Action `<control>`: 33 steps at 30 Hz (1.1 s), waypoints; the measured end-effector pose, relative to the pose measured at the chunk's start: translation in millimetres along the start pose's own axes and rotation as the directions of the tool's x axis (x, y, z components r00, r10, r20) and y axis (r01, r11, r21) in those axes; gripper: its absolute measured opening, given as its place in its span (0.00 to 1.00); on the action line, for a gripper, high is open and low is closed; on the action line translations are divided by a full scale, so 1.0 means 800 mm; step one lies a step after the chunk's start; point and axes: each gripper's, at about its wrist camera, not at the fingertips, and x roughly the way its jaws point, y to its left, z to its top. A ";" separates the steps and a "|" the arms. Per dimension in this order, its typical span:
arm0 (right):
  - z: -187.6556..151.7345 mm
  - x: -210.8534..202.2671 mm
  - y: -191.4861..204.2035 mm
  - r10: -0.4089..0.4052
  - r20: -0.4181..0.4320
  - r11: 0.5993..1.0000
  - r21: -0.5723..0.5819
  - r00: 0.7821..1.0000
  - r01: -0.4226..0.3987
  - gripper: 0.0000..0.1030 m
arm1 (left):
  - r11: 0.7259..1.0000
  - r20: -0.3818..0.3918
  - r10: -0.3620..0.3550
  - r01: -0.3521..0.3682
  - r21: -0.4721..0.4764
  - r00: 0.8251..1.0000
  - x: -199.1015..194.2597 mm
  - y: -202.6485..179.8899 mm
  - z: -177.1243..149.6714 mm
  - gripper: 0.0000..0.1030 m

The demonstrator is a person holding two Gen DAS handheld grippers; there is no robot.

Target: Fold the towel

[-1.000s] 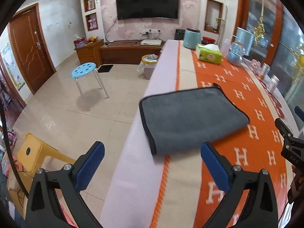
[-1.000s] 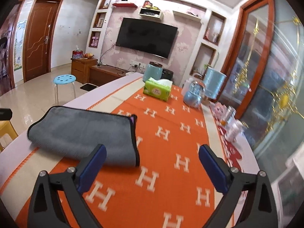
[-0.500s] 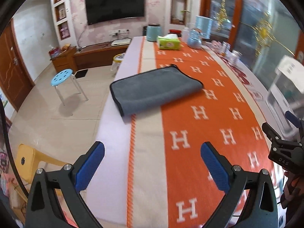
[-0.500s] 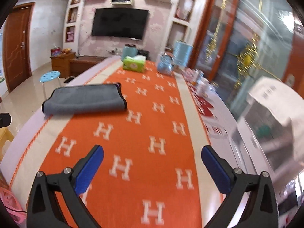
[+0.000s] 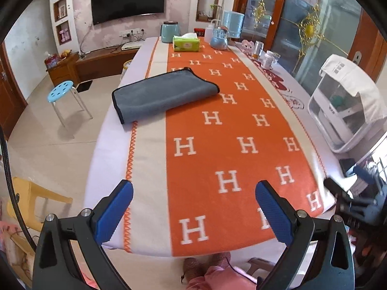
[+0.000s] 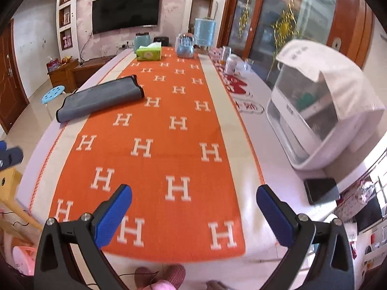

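A long table [image 5: 113, 149] is standing in a living room, and an orange runner with white H letters [image 5: 232, 130] is covering its middle. A green tissue box [image 5: 186, 44] is sitting near the far edge. The folded grey towel with dark edging [image 5: 164, 94] is lying flat by the table's left edge (partly on the runner), well apart from both tools. The left gripper [image 5: 193, 207] and the right gripper [image 6: 193, 210] are hovering over the near edge, both spread wide and grasping nothing.
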 end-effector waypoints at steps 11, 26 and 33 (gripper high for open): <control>0.006 -0.053 -0.065 0.142 -0.076 0.987 0.080 0.987 -0.136 1.00 | 1.000 0.047 -0.017 0.016 0.014 0.999 -0.039 -0.082 0.025 0.98; 0.025 -0.094 -0.093 0.248 -0.051 0.954 0.185 0.967 -0.235 1.00 | 0.997 0.061 0.059 -0.061 0.037 0.996 -0.077 -0.121 0.027 0.98; 0.029 -0.111 -0.076 0.237 -0.012 0.958 0.169 0.972 -0.231 1.00 | 0.994 0.084 0.082 -0.087 0.059 0.993 -0.095 -0.126 0.027 0.98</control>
